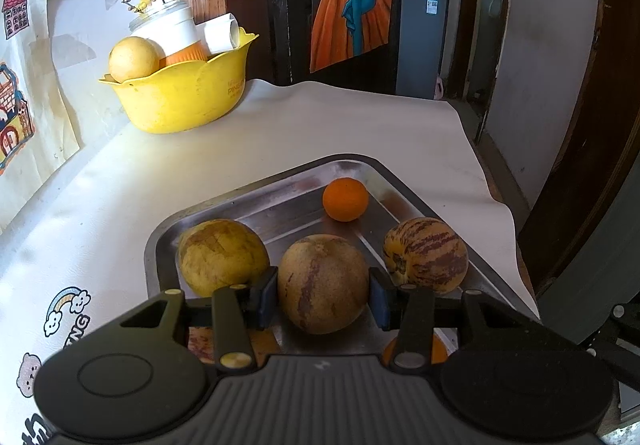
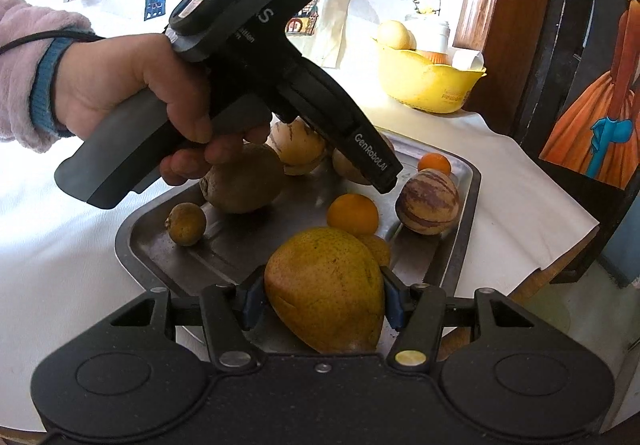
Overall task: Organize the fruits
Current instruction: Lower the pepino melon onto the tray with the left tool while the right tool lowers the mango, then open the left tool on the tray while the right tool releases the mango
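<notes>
Left wrist view: my left tool (image 1: 323, 295) is clamped on a brown-streaked fruit (image 1: 322, 283) at lower centre, over the steel tray (image 1: 404, 185). Right wrist view: my right tool (image 2: 323, 299) grips a yellow-green mango (image 2: 325, 287), probably lifted. Both are held for transfer, perhaps to the yellow bowl (image 1: 180, 101), upper left on the table (image 1: 280, 125).

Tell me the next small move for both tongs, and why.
Probably lift both straight up. The left tongs have pads against a melon, the right tongs against a mango, both fruits low in the tray; the yellow bowl looks like the likely destination.
</notes>
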The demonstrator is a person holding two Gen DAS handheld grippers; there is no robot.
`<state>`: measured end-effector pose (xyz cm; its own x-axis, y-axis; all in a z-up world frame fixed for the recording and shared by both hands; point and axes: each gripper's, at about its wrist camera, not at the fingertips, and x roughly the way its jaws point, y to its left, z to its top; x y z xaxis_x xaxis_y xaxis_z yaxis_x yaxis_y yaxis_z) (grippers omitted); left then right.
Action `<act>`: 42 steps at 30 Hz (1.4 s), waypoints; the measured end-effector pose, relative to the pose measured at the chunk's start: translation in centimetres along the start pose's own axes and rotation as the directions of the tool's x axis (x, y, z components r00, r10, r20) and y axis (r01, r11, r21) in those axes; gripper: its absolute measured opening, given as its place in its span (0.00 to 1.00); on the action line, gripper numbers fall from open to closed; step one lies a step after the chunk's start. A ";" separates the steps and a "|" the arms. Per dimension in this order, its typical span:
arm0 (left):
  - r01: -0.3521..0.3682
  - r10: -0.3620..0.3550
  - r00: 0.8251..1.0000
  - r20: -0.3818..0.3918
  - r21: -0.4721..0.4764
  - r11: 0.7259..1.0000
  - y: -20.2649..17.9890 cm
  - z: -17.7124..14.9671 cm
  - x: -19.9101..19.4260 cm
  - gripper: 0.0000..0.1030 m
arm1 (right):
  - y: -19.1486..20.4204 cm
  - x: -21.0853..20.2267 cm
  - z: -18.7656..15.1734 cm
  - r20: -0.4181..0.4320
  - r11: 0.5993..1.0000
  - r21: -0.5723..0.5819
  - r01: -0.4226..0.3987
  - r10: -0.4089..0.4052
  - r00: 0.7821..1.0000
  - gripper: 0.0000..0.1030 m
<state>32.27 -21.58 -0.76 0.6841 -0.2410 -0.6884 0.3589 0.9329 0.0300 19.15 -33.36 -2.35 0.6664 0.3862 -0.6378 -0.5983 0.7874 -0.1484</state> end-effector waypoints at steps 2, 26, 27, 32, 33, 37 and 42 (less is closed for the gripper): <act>-0.001 0.001 1.000 -0.002 -0.002 1.000 0.0 0.0 0.0 0.50 | -0.1 -0.1 0.0 0.006 1.000 0.004 0.006 -0.006 1.000 0.58; -0.008 0.008 1.000 0.015 -0.012 1.000 -0.5 0.4 -0.9 0.64 | -0.6 -0.6 -1.0 0.028 0.997 0.070 0.017 -0.019 0.999 0.71; -0.012 0.012 1.000 0.022 -0.004 1.000 -0.6 0.4 -1.0 0.65 | -0.6 -0.6 -1.0 0.030 0.997 0.073 0.018 -0.021 0.999 0.71; -0.021 0.020 0.999 0.049 0.017 1.000 -1.0 0.7 -1.8 0.72 | -0.7 -1.0 -1.1 0.043 0.996 0.092 0.022 -0.026 0.999 0.76; -0.021 0.020 0.998 0.052 0.015 1.000 -1.0 0.7 -1.9 0.74 | -0.7 -1.1 -1.1 0.046 0.995 0.096 0.023 -0.027 0.999 0.76; -0.034 0.033 0.997 0.067 0.006 0.999 -0.9 0.8 -2.4 0.82 | -0.7 -1.3 -1.1 0.064 0.993 0.113 0.025 -0.032 0.997 0.82; -0.057 0.057 0.995 0.081 -0.004 0.998 -0.5 0.7 -3.0 0.89 | -0.6 -1.5 -1.1 0.080 0.990 0.142 0.026 -0.038 0.996 0.84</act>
<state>30.46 -21.51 1.82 0.7528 -0.2081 -0.6245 0.3169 0.9461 0.0667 18.00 -34.96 -2.16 0.7223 0.3932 -0.5689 -0.5115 0.8574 -0.0566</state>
